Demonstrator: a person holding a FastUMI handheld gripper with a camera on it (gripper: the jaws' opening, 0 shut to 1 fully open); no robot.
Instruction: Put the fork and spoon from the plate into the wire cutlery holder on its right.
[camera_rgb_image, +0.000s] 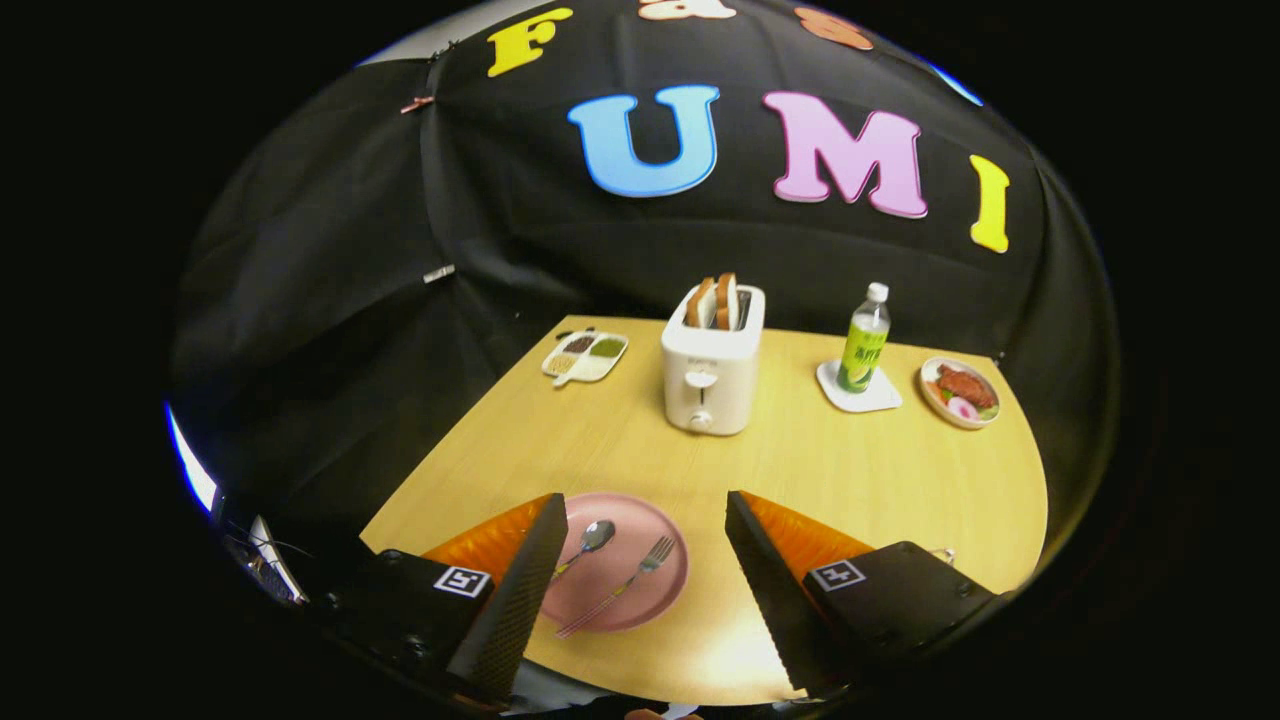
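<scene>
We hover, fingers (640, 505) apart, empty. Fork (628, 580) and spoon (590, 541) on plate (655, 520), 11 o'clock of fingers' gap. Next: we drop onto fork.

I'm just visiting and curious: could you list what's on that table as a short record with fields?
gripper: open, fingers wide apart, holding nothing
plate: pink, between the fingers
fork: lying on the plate
spoon: lying on the plate, left of the fork
beyond the fingers: toaster with bread, green bottle on a coaster, sectioned dish, plate of food
</scene>
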